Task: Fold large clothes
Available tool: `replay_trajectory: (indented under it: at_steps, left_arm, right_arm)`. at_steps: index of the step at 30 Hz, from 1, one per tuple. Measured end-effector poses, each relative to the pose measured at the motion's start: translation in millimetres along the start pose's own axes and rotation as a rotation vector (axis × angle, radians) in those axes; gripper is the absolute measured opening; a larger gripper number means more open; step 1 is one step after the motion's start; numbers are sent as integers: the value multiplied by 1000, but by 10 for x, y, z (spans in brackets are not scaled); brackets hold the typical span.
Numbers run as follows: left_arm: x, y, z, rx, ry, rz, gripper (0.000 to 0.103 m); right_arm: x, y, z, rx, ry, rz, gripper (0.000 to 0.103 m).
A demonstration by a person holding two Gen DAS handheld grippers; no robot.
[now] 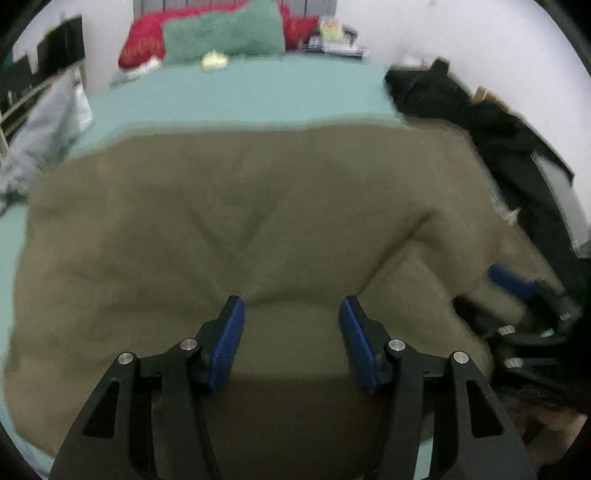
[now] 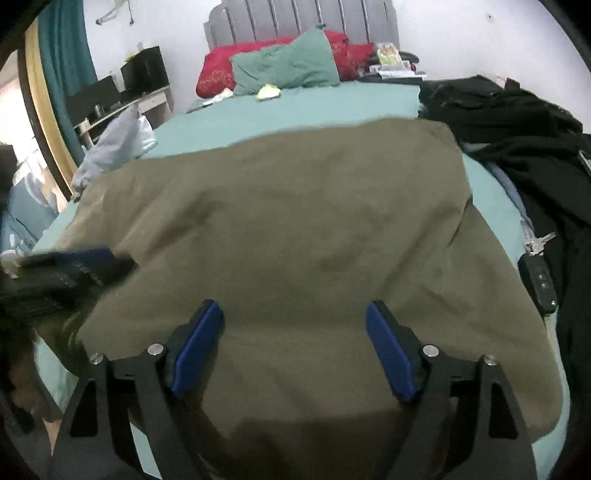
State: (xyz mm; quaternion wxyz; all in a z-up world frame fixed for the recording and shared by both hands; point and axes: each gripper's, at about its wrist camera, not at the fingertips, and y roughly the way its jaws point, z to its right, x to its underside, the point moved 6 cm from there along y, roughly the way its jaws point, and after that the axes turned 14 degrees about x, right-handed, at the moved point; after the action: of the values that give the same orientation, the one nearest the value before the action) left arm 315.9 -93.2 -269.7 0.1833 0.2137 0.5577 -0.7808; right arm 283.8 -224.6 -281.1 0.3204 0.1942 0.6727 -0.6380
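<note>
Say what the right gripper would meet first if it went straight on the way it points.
Most likely the olive garment spread on the bed. The right gripper is open and angled down at it, with nothing between the fingers. How far off the cloth lies is unclear.

The large olive-green cloth garment (image 2: 295, 229) looks matt and softly creased, spread on a smooth matt teal bed sheet (image 2: 295, 107) — behind it a fuzzy green fabric pillow (image 2: 288, 64) and a red cloth cushion (image 2: 218, 72) with faint shiny gold patterning lean on a ribbed grey padded headboard (image 2: 303, 18). The left gripper (image 1: 291, 314) and the right gripper (image 2: 294, 317) are matt black plastic with bright metal pins, and their blue pads (image 1: 229, 347) look finely ribbed and rubbery. A heap of black matt clothing (image 2: 517, 122) lies to the right — beside it metal keys (image 2: 537, 242) with a glossy black plastic fob (image 2: 541, 284).
</note>
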Motion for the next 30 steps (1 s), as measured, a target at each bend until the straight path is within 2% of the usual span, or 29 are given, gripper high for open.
replay_trajectory:
  at_steps: [2,4,7,12,15,19,22,25,27,28,30]
  left_arm:
    - [56,180,-77,12,6,11,58]
    - [49,210,-54,-23,47,41,59]
    - [32,231,-45,-66,46,47,59]
    - [17,135,2,-105,27,61,59]
    - [14,-90,60,-125,-2,107,59]
    - [20,-363,107,-118,0,162,59]
    - [142,-410,126,-110,19,139,59]
    - [299,-325,75,-103,35,117,59]
    - [325,-246,57,-108,46,103,59]
    - [326,-211,35,-104,31,96,59]
    - [312,-163,-11,-84,-13,97,59]
  right_arm:
    - [1,13,-16,8,-38,0,82]
    - [44,-22,-21,7,-58,10,82]
    - [94,-123,56,0,-45,10,81]
    - [163,-381,413,43,128,42,82]
    - [305,-547,674,58,248,46,82]
    - [458,-712,792,121,291,63,82]
    - [579,-797,850,145,359,51,85]
    - [690,-889,959,191,458,44,92]
    - [791,-881,1064,203,533,13,92]
    - [816,-854,1095,181,551,-2,92]
    - [829,-713,1049,48,586,-37,93]
